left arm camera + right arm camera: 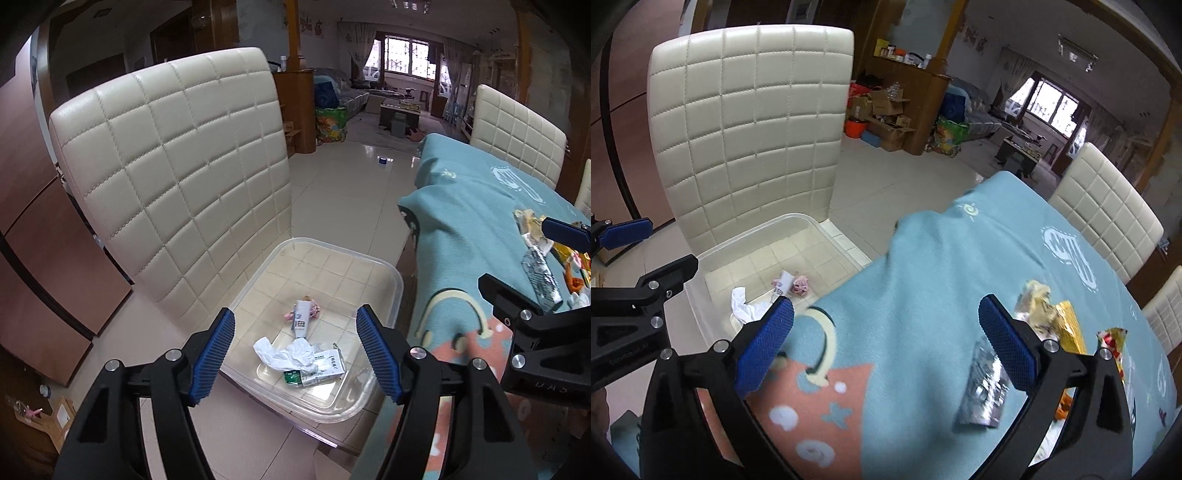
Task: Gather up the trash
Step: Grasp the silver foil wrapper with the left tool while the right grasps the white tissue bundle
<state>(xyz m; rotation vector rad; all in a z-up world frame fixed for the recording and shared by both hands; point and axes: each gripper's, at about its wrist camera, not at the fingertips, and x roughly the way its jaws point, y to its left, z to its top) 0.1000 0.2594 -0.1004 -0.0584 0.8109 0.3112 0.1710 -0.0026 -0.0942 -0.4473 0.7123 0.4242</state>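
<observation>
Left gripper (295,354) apart, empty, above bin (397,280). Right gripper (886,347) wide apart, empty. Foil wrapper (982,391) right of bin, on tablecloth (923,258): light, crinkly, slippery; pinch raised edge.

clear plastic bin (384,266), fleecy tablecloth (923,258)

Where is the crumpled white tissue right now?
The crumpled white tissue lies inside the clear plastic bin on the cream quilted chair, against a small green-and-white carton; in the left wrist view it shows between the open left gripper fingers.
</observation>
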